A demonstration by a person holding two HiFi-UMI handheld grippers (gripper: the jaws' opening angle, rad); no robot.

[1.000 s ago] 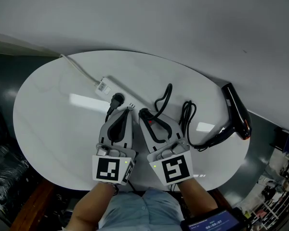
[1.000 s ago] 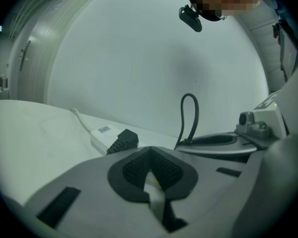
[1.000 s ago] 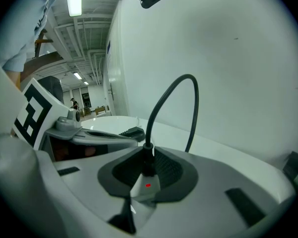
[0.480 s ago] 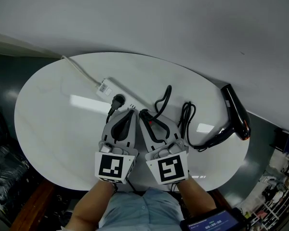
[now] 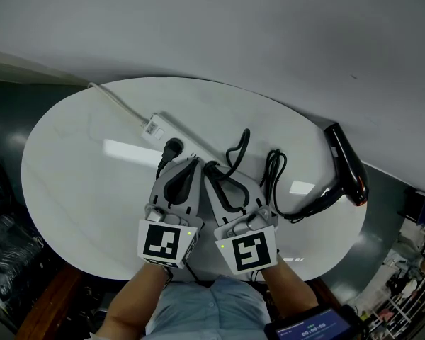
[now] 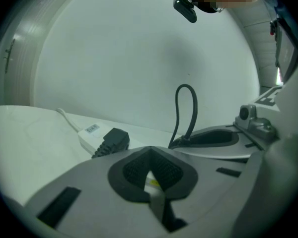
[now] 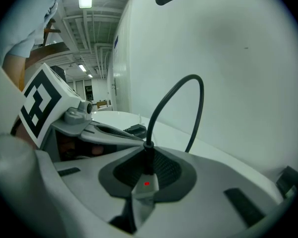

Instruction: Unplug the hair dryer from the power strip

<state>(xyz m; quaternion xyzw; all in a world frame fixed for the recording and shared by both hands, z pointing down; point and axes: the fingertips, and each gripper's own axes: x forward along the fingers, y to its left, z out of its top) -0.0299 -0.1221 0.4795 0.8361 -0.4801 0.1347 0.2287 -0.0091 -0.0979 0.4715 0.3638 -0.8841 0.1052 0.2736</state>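
Your R gripper (image 5: 212,167) sits at the near end of the power strip (image 5: 158,126), jaws pinched on the hair dryer plug (image 7: 148,153). The black cord (image 5: 276,179) comes up out from btwn the pads and arches over. It then coils on the table (image 5: 78,190) to the right of the strip. Under the plug a small white piece w/ a red dot shows in the gap. You can't tell from here what it is, nor whether the pins are seated in the strip.

Your L gripper (image 5: 188,163) lies just beside the R one, also at the strip's near end. Its jaws are drawn almost together. Only a thin wedge of white w/ a yellow spot shows btwn the pads, and it's unclear if that is gripped.

A second black plug (image 5: 173,147) sits in the strip just past the L tips, approx. mid-strip. The strip's white lead (image 5: 117,99) runs off its far end toward the table edge. The hair dryer (image 5: 348,167) lies well to the right of the strip, at the table's rim, apart from both grippers.
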